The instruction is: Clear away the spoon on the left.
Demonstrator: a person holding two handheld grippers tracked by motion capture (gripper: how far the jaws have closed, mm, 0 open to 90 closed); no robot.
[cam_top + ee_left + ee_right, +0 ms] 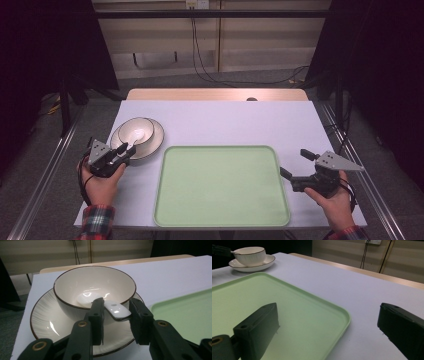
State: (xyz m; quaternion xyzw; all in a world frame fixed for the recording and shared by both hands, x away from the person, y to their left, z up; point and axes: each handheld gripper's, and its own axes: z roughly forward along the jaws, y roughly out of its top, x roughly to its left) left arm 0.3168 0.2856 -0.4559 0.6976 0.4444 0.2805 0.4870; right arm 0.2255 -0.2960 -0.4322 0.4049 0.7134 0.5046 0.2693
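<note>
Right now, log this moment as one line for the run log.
left gripper: open around white ceramic spoon handle | spoon: in white dark-rimmed bowl on ribbed saucer | right gripper: open, empty | green tray: bare

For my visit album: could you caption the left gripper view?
Left gripper straddles a white spoon's handle sticking out of a bowl on its plate.

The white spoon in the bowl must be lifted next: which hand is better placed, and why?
Left. Its tool already straddles the spoon handle at the bowl; the right tool waits open beyond the green tray.
</note>
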